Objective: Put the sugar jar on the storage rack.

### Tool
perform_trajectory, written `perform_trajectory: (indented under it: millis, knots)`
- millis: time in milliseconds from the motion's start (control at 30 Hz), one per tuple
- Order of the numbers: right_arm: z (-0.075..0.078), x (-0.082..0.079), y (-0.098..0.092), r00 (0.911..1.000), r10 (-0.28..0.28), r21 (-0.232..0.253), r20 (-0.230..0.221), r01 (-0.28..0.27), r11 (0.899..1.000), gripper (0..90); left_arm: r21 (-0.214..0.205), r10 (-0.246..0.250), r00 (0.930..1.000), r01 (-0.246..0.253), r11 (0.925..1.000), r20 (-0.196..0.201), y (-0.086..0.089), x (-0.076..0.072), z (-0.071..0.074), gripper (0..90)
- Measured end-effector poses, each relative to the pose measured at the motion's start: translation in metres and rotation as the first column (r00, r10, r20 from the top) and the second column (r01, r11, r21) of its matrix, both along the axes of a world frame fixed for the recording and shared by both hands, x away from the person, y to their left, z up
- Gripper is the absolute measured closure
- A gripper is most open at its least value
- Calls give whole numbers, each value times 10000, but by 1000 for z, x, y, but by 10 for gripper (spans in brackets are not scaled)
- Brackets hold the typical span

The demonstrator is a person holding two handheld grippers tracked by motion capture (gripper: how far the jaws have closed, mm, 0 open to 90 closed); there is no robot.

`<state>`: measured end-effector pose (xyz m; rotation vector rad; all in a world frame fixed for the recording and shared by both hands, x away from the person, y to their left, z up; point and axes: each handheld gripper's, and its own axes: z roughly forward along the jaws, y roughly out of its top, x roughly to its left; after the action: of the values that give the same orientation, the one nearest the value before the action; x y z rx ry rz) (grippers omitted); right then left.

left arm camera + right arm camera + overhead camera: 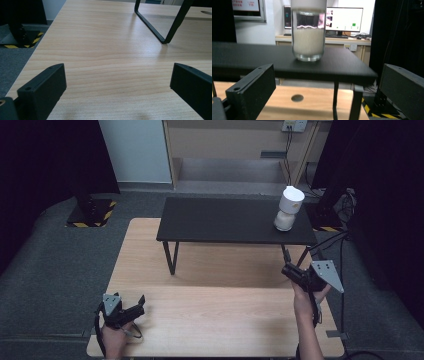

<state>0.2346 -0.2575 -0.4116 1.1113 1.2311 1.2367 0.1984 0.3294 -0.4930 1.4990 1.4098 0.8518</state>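
Left gripper (131, 311) low over the wooden bench (210, 320), fingers (42, 91) spread wide, nothing between them. Right gripper (290, 269) raised, fingers (252, 92) also apart and empty. Glass jar (289, 208) with white lid, part-filled with white stuff, stands ahead of the right fingers on the black shelf (225, 220), well apart.

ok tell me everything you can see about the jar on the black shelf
The jar is clear glass with a white lid, holding a whitish, milky-looking filling to well over half its height. It stands upright near the right end of the small black raised shelf that sits on the wooden table. Only the shelf touches it. The right tool sits below and in front, jaws open and facing it.
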Motion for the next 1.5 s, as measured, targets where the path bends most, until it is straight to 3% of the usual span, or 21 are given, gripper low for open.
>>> perform_trajectory:
  millis: [600,867,1233,1500]
  knots:
    - [-59,-27,-8,9927,-291,136,-1174,309,9994,4,37,31,10000,-31,10000,17,-1,0,0,0]
    - [-75,-36,-15,9875,-276,-18,-1550,277,9996,5,72,2,10000,-2,10000,-26,-1,0,0,0]
    - [-93,-45,-23,9755,-357,121,-2172,393,9992,4,109,-23,10000,24,9999,-68,-2,1,1,0]
    - [-98,-47,-24,9737,-435,81,-2237,465,9989,4,116,-34,10000,35,9999,-82,-2,1,1,0]
